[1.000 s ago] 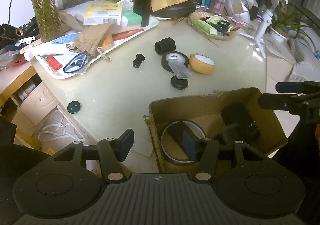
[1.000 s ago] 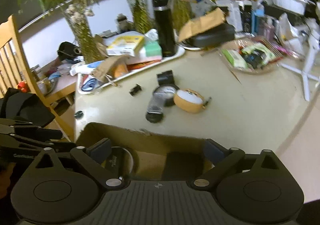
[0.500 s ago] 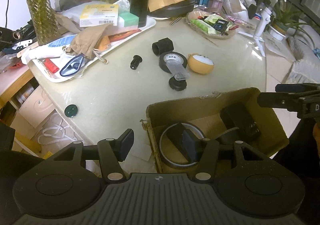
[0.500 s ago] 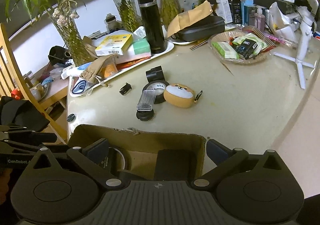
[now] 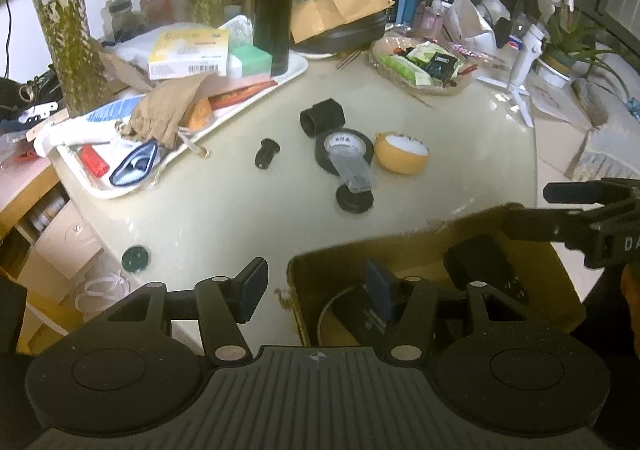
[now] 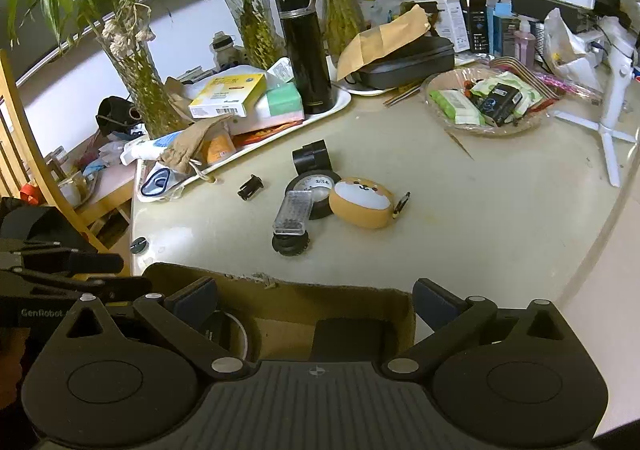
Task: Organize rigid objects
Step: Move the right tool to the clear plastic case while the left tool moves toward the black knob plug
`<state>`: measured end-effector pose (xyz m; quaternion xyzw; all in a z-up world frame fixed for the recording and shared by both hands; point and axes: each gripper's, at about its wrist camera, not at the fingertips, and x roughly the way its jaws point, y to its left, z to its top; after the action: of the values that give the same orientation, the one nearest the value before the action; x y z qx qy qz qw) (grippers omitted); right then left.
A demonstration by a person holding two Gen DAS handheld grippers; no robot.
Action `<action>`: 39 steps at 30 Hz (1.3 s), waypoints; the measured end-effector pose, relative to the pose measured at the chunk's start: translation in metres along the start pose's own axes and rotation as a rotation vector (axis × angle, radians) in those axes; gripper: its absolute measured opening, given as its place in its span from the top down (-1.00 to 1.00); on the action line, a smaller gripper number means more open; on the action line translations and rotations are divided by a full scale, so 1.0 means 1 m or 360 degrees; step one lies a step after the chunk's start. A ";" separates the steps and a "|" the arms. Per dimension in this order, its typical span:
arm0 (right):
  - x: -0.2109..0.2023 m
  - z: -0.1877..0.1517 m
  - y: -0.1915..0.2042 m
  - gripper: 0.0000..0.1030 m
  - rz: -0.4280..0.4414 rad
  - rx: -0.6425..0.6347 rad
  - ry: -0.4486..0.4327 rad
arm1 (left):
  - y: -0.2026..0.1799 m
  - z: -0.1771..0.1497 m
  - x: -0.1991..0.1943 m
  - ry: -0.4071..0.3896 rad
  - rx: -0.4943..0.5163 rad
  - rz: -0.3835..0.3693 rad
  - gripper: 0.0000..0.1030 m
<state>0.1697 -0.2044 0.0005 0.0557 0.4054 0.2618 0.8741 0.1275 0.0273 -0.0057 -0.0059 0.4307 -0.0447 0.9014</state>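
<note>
Black, ribbed and two-fingered, the left gripper [image 5: 314, 288] stands part open astride the near-left wall of the cardboard box [image 5: 360, 254], one pad outside and one inside; nothing is pressed between them. The right gripper [image 6: 314, 300] is spread wide across the same box from its other side, one pad inside and one beyond the right wall, and holds nothing. Inside the box lie a ring-shaped item [image 6: 236, 334] and a dark block [image 5: 486, 270]. Beyond the box, on the pale surface [image 6: 480, 210], the loose items cluster: a black cap [image 6: 290, 242] touching a clear plastic case [image 6: 294, 212], which leans on a roll of black tape [image 6: 316, 186]; a tan round pouch [image 6: 362, 202] just beside the roll; a black cylinder [image 6: 310, 156] behind it; a small black plug [image 6: 250, 186] to the left. By judgement all are light. The clear case looks slick and brittle, best taken across its narrow sides; the tape roll is stiff, best pinched across its wall; the cap is low and may slide.
</note>
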 end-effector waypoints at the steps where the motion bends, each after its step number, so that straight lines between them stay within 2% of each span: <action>1: 0.001 0.002 0.000 -1.00 0.0000 -0.0005 0.0000 | 0.000 0.002 0.001 -0.0009 0.0002 -0.0003 -0.04; 6: 0.003 0.015 0.004 -1.00 0.0033 -0.0064 -0.0003 | 0.002 0.015 0.005 -0.0042 0.0002 -0.0003 -0.04; 12: 0.005 0.030 0.000 -1.00 0.0005 -0.0078 -0.0037 | 0.004 0.025 0.012 -0.0055 0.0006 0.0003 -0.04; 24: 0.021 0.033 -0.004 -0.96 0.0063 -0.0059 -0.0007 | 0.009 0.033 0.026 -0.0071 0.0073 0.0039 -0.04; 27: 0.027 0.035 -0.004 -0.85 0.0073 -0.0061 0.0021 | 0.014 0.036 0.029 -0.0078 0.0056 0.0040 -0.04; 32: 0.036 0.043 0.000 -0.81 0.0106 -0.0068 0.0065 | 0.025 0.033 0.036 -0.0060 -0.0040 0.0051 -0.04; 39: 0.059 0.056 0.012 -0.46 0.0118 -0.0101 0.0164 | 0.037 0.032 0.034 -0.0068 -0.0136 0.0039 -0.04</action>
<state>0.2376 -0.1587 0.0016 0.0295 0.4389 0.3093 0.8431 0.1763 0.0602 -0.0144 -0.0400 0.4128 -0.0150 0.9098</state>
